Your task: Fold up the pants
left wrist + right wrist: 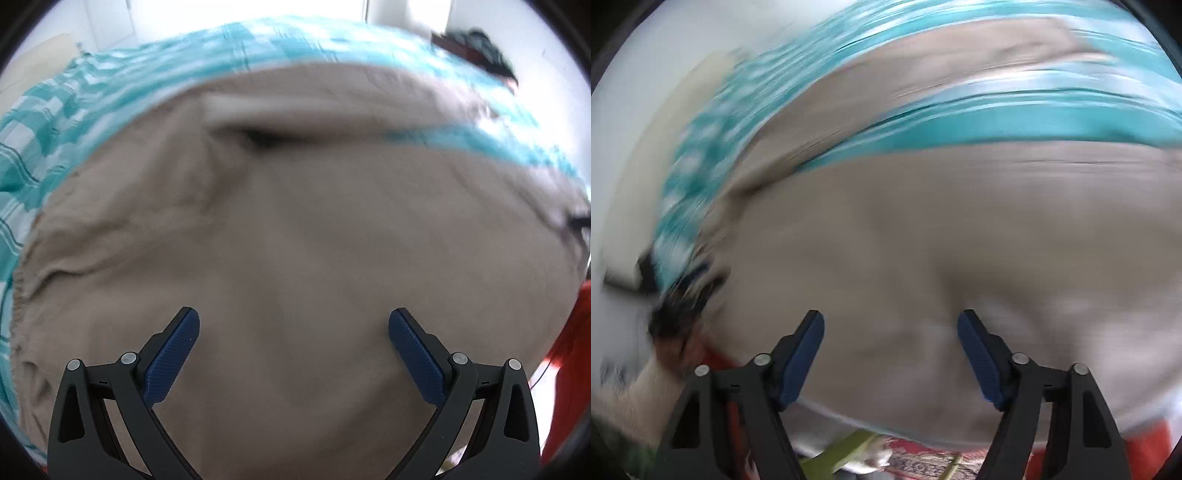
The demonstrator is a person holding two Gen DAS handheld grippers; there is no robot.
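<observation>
Pants (pixel 295 240), beige, lie spread across the teal checked sheet (pixel 44 122). Left gripper (pixel 294 325) and right gripper (pixel 890 326) hover above the fabric, jaws spread, pinching nothing. Right view blurred.

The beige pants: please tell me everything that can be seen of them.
The beige pants look like soft, matte woven cloth, spread mostly flat on a teal-and-white checked cloth. Creases and a gathered edge show at the left in the left wrist view. A strip of checked cloth shows between two beige parts. The left gripper and right gripper are open above them, gripping nothing. Contact cannot be told.
</observation>
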